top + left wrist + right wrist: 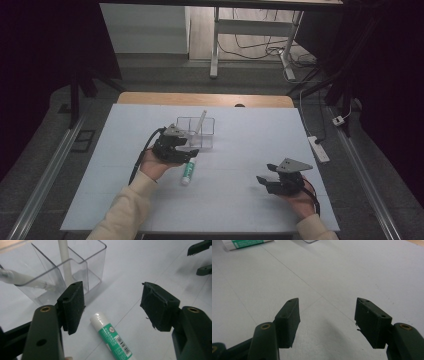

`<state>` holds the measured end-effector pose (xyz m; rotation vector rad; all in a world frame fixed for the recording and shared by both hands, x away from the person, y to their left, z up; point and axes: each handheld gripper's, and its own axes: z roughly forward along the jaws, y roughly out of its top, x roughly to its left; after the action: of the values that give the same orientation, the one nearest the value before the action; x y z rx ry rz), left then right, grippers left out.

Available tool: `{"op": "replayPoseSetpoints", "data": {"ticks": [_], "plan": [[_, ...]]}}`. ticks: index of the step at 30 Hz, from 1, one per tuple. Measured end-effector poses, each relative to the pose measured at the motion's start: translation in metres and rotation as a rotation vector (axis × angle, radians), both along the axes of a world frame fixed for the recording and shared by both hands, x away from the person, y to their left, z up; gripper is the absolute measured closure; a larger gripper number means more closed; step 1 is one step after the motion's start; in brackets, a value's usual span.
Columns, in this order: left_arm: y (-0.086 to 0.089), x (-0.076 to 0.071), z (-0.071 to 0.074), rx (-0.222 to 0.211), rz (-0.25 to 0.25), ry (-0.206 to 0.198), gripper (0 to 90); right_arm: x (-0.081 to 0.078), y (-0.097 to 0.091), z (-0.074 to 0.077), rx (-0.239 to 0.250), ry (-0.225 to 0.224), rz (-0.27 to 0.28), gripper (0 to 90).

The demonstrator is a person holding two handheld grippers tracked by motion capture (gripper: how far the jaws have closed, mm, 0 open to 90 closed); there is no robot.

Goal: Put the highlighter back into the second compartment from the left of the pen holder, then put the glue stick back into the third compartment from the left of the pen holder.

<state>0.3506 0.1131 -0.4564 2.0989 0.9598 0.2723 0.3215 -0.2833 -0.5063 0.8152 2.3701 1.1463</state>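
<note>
High view: clear organizer (207, 137) holds white pen (201, 121).

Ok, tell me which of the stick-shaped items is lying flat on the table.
The green-and-white glue stick, lying on the table between the left gripper jaws. The white sticks stand leaning inside the clear organizer.

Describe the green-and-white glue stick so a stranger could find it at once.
On the white table, find the clear plastic divided box near the middle. Just in front lies the green-and-white glue stick, flat beside the left gripper; unlike the white sticks standing in the box, it lies outside.
</note>
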Motion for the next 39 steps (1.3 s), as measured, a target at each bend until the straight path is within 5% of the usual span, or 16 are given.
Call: {"op": "replayPoseSetpoints", "data": {"ticks": [39], "plan": [[-0.015, 0.010, -0.030, 0.088, 0.012, 0.070, 32.8, -0.001, 0.000, 0.001, -0.002, -0.003, 0.004, 36.7]]}}
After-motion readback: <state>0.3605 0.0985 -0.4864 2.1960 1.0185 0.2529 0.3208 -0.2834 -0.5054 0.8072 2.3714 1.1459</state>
